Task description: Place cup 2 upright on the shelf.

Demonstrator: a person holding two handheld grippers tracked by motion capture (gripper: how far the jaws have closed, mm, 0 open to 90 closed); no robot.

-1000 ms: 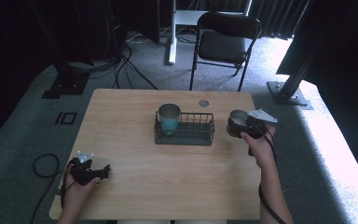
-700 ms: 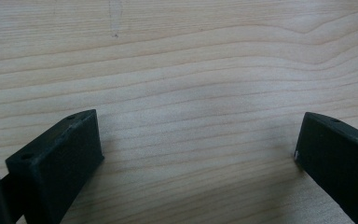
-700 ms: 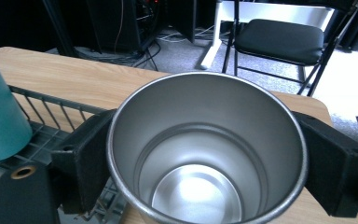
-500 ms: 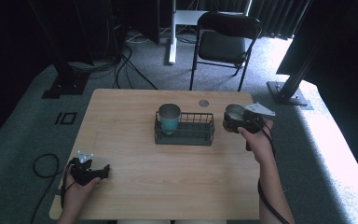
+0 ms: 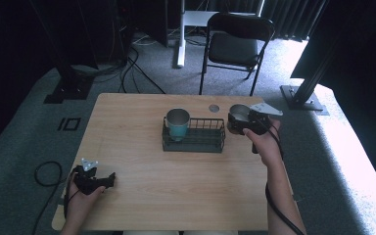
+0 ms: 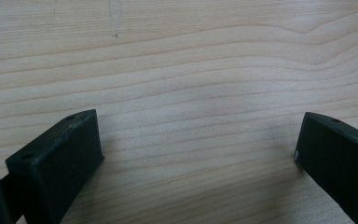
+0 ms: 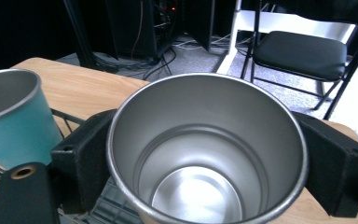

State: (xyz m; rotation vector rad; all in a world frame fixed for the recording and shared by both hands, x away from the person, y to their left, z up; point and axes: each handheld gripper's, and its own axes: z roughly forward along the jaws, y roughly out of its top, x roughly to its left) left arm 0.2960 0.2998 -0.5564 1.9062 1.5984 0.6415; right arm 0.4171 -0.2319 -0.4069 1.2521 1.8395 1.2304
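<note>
Empty steel cup (image 7: pixel 205 154), upright, held beside wire basket's (image 5: pixel 194 142) right end

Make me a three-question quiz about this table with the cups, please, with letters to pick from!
1. Where does the teal cup stand?
A. at the left end of the wire basket
B. on the chair
C. on the floor

2. How many cups are there?
A. one
B. two
C. five

3. What is the left gripper doing?
A. squeezing a spoon
B. lifting the basket
C. open, holding nothing

Answers: 1 A, the high view shows it inside the basket's left end. 2 B, the teal one plus the steel cup clamped in the right gripper. 3 C, its jaws stand wide apart over bare table.
</note>
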